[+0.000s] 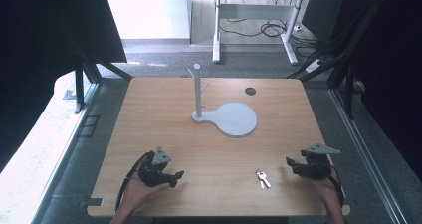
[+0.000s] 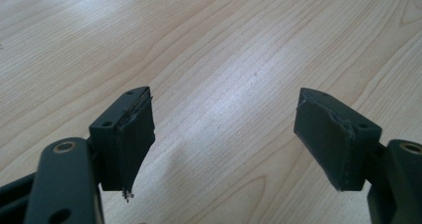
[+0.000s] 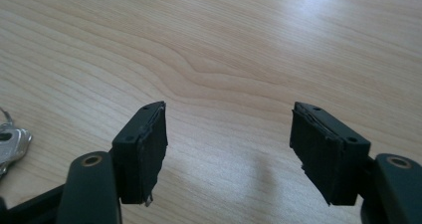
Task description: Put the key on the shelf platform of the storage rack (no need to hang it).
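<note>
A small bunch of silver keys [image 1: 262, 178] lies on the wooden table [image 1: 164, 129] near its front edge, and shows at the left margin of the right gripper view as keys [image 3: 11, 140]. My right gripper [image 1: 289, 165] rests just right of them, open and empty, its jaws wide apart over bare wood [image 3: 229, 154]. At the front left my left gripper [image 1: 177, 176] also stands open with nothing between its jaws [image 2: 224, 144]. A grey stand [image 1: 198, 92] with an upright post, side pegs and a round base plate [image 1: 234, 119] stands at the table's middle.
A round cable hole [image 1: 250, 90] sits in the table top at the back right. Beyond the table's far edge stand white desk legs [image 1: 217, 45] and loose cables on the floor. Dark frame struts flank both sides.
</note>
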A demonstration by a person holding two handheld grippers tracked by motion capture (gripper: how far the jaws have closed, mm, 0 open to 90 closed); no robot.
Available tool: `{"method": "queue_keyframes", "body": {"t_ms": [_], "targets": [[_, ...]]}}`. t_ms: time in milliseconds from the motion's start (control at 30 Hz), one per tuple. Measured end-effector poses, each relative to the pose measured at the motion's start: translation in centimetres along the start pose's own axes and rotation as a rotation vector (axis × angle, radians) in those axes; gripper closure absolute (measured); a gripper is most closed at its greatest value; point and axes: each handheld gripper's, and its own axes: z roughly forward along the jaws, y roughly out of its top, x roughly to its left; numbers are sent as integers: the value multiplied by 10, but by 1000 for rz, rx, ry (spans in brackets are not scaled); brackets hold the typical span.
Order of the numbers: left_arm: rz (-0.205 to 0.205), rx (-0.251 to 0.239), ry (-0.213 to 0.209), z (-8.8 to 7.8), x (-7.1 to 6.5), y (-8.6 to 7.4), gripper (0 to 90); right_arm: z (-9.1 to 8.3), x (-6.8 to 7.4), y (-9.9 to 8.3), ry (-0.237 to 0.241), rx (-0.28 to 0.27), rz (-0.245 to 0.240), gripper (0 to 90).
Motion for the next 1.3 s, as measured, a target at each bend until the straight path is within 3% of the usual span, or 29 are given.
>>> {"method": "queue_keyframes", "body": {"t_ms": [167,233,433,633,867,1133,1300], "targets": [[-1,6,8,0,2,-1,240,-1,4,2,-13,-5,-29,345],[2,10,9,1,1,-1,240,-2,4,2,3,-13,-30,371],[1,2,3,-1,0,0,240,-3,6,3,52,13,5,407],[-8,6,9,0,4,-2,240,-3,7,7,34,54,36,407],[-6,11,9,0,2,-1,240,-12,7,11,75,27,51,413],[-14,11,14,-2,5,-2,239,-19,13,20,95,37,5,423],[-26,6,27,-5,7,-3,240,-19,13,32,117,91,-18,432]]}}
